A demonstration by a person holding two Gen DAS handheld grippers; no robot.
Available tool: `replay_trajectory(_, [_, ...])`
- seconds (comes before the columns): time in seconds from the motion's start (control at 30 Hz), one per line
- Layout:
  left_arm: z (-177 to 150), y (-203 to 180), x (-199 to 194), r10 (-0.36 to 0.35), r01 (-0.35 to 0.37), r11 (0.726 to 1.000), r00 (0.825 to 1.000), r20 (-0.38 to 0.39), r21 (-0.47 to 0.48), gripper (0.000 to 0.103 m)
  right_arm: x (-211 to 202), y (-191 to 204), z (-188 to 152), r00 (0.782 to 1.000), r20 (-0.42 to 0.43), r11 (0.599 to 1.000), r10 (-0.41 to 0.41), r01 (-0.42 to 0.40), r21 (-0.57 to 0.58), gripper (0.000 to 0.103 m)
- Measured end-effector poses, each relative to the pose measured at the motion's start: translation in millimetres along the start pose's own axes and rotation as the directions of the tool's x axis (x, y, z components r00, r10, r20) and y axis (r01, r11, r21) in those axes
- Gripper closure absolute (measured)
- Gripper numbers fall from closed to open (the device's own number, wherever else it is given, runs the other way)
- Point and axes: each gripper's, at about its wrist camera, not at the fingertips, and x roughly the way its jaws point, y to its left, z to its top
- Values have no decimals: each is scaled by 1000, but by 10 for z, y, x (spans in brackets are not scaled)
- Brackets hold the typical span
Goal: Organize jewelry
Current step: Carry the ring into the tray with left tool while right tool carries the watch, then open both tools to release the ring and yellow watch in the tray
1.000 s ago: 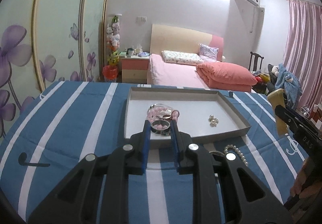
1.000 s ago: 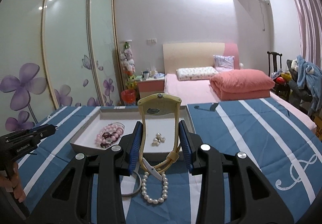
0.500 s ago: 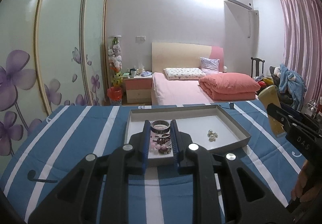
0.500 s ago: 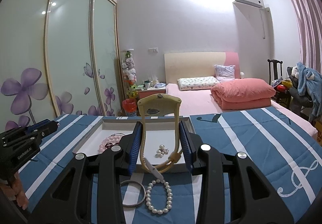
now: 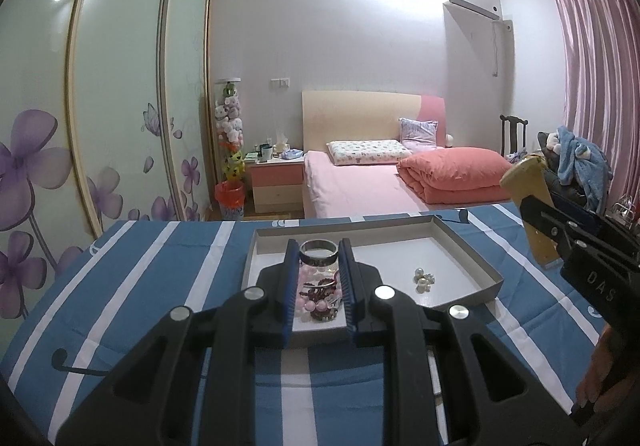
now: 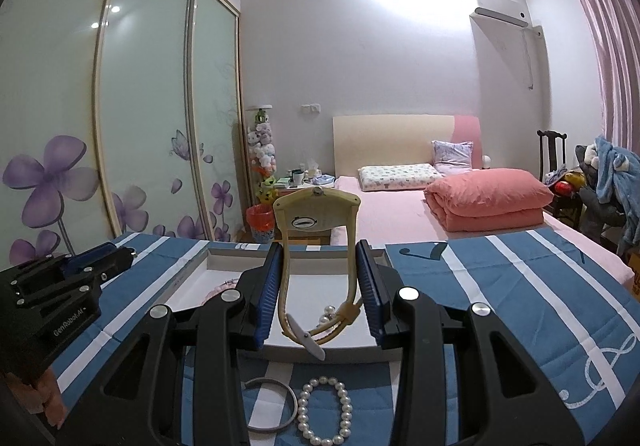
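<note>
Left hand-held gripper (image 5: 319,266) pinches a wide silver metal bangle (image 5: 319,250) btwn blue ribbed pads, ring opening facing up, held above the shallow grey cardboard tray (image 5: 466,246) w/ white floor. Under it in the tray: heap of pink & dark-red bead bracelets (image 5: 320,298); cluster of small pearl earrings (image 5: 423,280) nearer tray's right wall. Right hand-held gripper (image 6: 319,288) clamps a cream plastic watch-like band (image 6: 316,213), long axis upright, clasp end hanging down over tray's near edge. In front of the tray, on the blue-white striped worktop (image 6: 500,286): thin silver ring bangle (image 6: 269,404) & white pearl bracelet (image 6: 325,410), side by side.
</note>
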Motion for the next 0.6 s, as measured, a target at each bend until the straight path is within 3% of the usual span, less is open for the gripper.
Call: replay_trajectory(0.6, [43,36,370,3,-3,1000,1000,-1,-4,83,353,-51,11,1000,-19,1000,5,-5,28,65])
